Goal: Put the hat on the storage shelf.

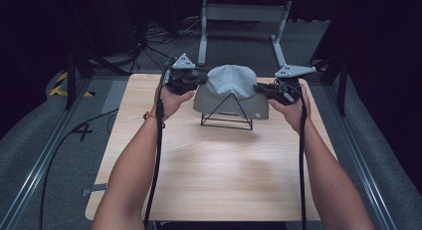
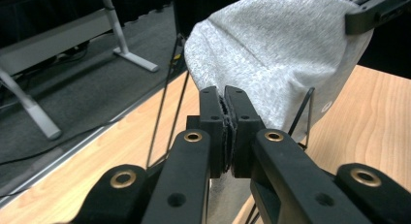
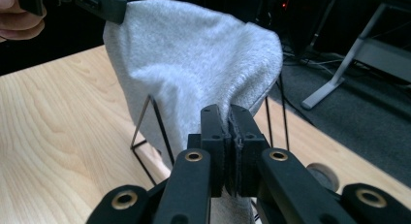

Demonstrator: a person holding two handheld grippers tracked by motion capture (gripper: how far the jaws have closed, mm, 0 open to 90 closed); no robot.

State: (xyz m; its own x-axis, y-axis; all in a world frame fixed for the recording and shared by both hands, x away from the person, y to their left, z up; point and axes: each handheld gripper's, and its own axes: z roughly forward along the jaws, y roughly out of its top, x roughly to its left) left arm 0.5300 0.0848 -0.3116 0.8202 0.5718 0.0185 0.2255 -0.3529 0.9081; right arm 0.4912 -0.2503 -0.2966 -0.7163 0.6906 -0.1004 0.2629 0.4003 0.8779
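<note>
A: Identify the support surface.
B: A light wood worktop (image 1: 209, 175), standing on grey carpet floor (image 1: 59, 155).
A: Identify items beyond its far edge.
B: A white metal frame (image 1: 244, 21) with two splayed legs; black cables (image 1: 149, 41) lie on the floor beside it.

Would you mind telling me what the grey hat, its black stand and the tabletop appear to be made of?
The grey hat looks like soft heathered knit or fleece: fuzzy, speckled, folding where it is pinched. The black stand seems thin metal wire with a matte dark coating, judging by its straight, slender rods. The tabletop shows pale wood grain with a smooth sheen, possibly laminate rather than solid wood.
</note>
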